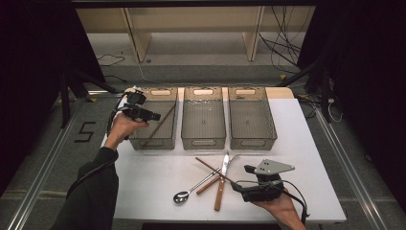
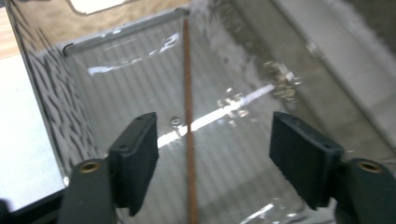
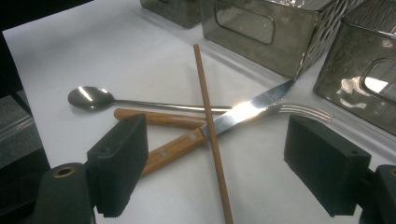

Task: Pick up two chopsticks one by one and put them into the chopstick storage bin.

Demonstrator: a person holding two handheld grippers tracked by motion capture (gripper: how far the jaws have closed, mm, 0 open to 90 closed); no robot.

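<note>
My left gripper [image 1: 153,116] hangs over the left clear bin [image 1: 154,142], held by the person's left hand. Its jaws stand open in the left gripper view [image 2: 215,123]. A brown chopstick [image 2: 188,140] lies inside the bin between them, touching neither pad; from above the chopstick [image 1: 160,123] slants across the bin. My right gripper [image 1: 241,178] rests at the table's front right, open [image 3: 215,135], pointing at a pile of cutlery. The pile holds a second chopstick [image 3: 210,121], a wooden-handled knife [image 3: 243,112], a fork [image 3: 303,111] and a spoon [image 3: 91,98].
Two more clear bins, middle [image 1: 203,142] and right [image 1: 253,143], stand in a row beside the left one along the far side of the white table [image 1: 143,177]. Cables and a wooden shelf frame lie on the floor beyond the table.
</note>
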